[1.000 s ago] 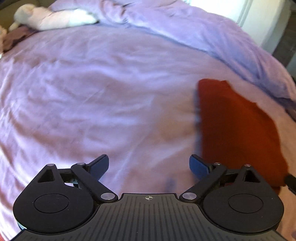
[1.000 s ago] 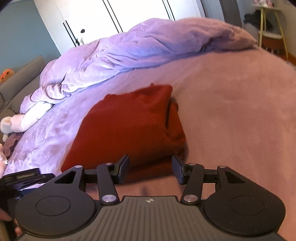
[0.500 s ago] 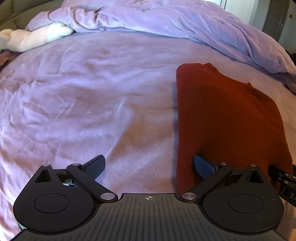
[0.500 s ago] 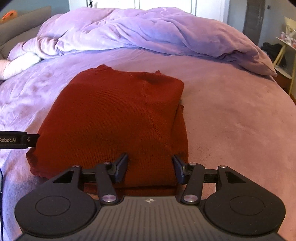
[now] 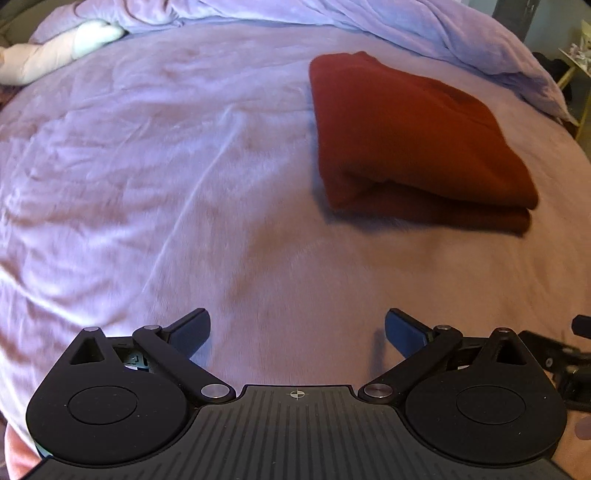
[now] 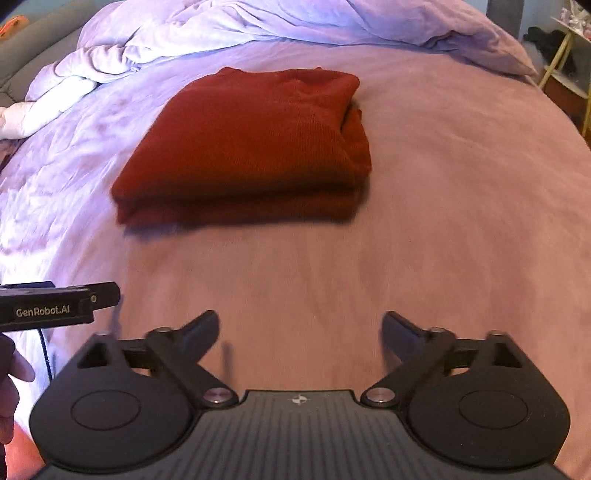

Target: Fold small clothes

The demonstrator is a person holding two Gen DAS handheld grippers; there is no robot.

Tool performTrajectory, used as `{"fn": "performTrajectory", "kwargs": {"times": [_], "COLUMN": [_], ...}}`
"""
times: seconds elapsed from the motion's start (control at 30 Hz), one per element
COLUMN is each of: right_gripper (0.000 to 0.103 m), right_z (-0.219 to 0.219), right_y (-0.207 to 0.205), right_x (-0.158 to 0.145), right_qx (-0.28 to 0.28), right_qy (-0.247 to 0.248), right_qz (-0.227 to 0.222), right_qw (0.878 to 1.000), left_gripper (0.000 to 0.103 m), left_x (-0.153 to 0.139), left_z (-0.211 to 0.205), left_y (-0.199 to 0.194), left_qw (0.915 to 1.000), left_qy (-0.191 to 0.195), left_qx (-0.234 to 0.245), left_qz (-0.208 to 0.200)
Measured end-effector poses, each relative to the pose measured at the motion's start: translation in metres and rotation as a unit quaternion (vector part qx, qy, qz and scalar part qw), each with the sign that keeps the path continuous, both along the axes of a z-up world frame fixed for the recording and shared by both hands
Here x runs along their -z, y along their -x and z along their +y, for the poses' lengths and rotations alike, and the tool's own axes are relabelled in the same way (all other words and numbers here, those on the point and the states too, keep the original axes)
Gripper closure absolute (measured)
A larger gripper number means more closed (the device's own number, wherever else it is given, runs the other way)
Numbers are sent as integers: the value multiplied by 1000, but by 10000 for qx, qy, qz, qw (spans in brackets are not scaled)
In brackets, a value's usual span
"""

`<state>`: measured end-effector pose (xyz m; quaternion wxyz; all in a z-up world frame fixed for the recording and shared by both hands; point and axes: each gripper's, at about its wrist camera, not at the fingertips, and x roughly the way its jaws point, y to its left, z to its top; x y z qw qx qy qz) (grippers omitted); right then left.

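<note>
A dark red knit garment (image 5: 413,136) lies folded into a thick rectangle on the purple bed cover (image 5: 184,166). It also shows in the right wrist view (image 6: 255,147), folded in layers with the fold edge toward me. My left gripper (image 5: 297,332) is open and empty, well short of the garment and to its left. My right gripper (image 6: 300,330) is open and empty, well short of the garment's near edge. The body of the left gripper (image 6: 55,306) shows at the left edge of the right wrist view.
A bunched lilac duvet (image 6: 277,22) lies along the far side of the bed. A pale plush toy (image 5: 55,48) lies at the far left. A small shelf stand (image 6: 569,55) is off the bed at the right.
Both grippers have pulled back from the garment toward the near side of the bed. The right gripper's jaws have opened wider. The garment lies folded and free of both.
</note>
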<state>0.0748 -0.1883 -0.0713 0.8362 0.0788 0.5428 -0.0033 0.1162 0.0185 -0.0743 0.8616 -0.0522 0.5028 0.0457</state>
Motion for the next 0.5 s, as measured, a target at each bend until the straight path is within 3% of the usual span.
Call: {"fn": "performTrajectory", "kwargs": {"times": [0.13,0.27,0.37,0.5], "right_gripper": [4,4,4,4], "right_z": [7,11,11,16], "right_y": [19,11,11,2], "right_x": [-17,-33,-48,-65], "right_qx": [-24,33,88,103], "right_qy": [216,442,370,630], "right_qz": [-31,159,-39,22], "right_qw": [9998,9989,9993,9980], "left_gripper": [0,0,0,0], "left_x": [-15,-35,-50,-60], "left_z": [0,-2,-4,-4], "left_y": [8,4,1,-3], "left_qw": [9999,9996,9989,9983], "left_qy": [-33,-133,-238,-260], "left_qx": [-41,-37,-3,13], "left_qz": [-113,-263,-411,-524]}}
